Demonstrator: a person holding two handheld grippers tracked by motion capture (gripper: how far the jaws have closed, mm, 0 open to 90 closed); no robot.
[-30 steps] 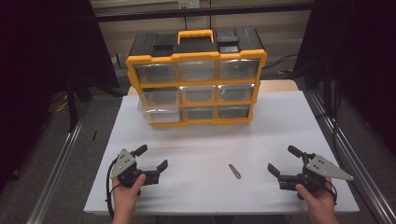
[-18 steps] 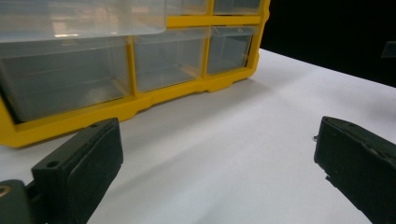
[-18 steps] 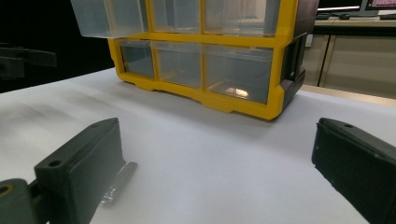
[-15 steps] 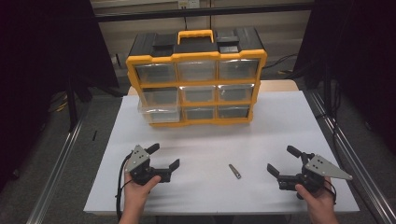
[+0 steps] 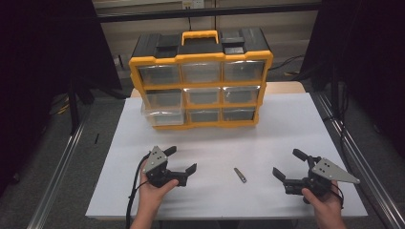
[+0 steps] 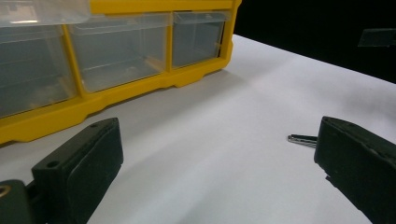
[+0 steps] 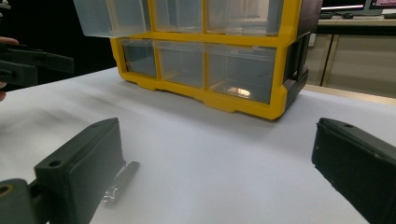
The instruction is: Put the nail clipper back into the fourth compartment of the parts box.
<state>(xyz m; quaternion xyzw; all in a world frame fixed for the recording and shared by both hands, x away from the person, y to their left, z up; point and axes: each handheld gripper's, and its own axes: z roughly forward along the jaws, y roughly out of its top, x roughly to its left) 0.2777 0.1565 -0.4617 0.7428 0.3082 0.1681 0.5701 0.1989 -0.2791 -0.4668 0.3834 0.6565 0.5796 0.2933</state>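
- Left hand-held gripper (image 5: 180,162) slid further right toward the small metal pin (image 5: 240,175), jaws apart, nothing held.
- Right hand-held gripper (image 5: 288,165) hasn't budged, jaws apart; pin lies on the worktop (image 5: 286,129) between both.

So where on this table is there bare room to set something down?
Free: the white sheet between the organizer and both grippers, plus its right and left margins. Crowded: the near strip, where the left gripper, small metal piece and right gripper sit.
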